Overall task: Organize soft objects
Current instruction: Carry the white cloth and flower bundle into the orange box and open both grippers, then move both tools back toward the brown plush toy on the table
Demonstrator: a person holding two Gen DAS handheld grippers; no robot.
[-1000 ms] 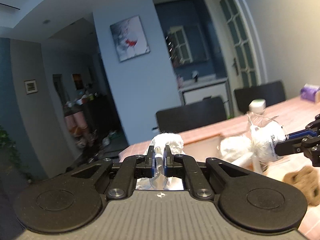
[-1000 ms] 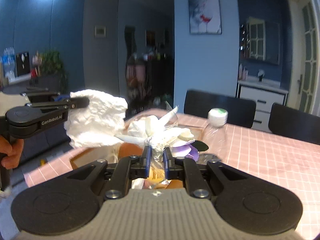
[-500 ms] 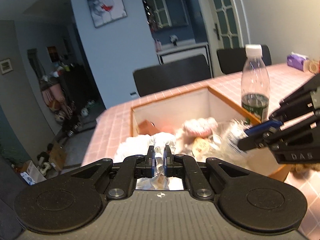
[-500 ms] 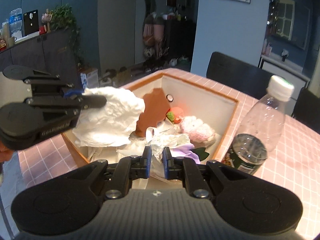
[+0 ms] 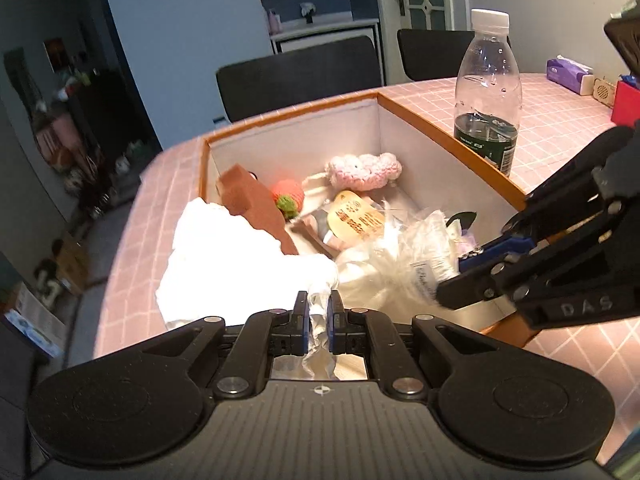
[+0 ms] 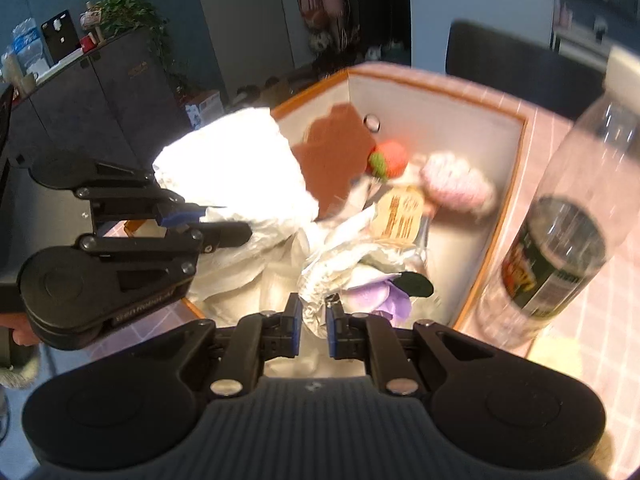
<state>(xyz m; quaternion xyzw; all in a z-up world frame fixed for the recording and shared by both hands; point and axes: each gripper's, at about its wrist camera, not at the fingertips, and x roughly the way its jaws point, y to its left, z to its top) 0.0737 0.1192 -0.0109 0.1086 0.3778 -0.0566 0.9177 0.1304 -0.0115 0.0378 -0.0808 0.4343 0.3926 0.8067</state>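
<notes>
My left gripper (image 5: 318,312) is shut on a crumpled white cloth (image 5: 240,260) that hangs over the near left corner of the orange-rimmed box (image 5: 448,120). My right gripper (image 6: 312,320) is shut on a clear plastic bag (image 6: 340,268) holding a purple and white soft item (image 6: 384,300), low inside the box (image 6: 516,184). In the left wrist view the right gripper (image 5: 448,292) comes in from the right with the bag (image 5: 416,256). Inside lie a brown sponge (image 5: 256,208), a knitted strawberry (image 5: 288,196), a pink knitted toy (image 5: 364,170) and a tan tag (image 5: 356,220).
A clear plastic bottle (image 5: 488,92) with a white cap stands on the pink checked table (image 5: 560,112) just right of the box. A purple tissue pack (image 5: 568,74) and a red box (image 5: 626,102) sit far right. Black chairs (image 5: 300,72) stand behind the table.
Both grippers have tipped downward and sunk toward the box, carrying the cloth and the bag with them. The box interior now fills both views where the room showed before.
</notes>
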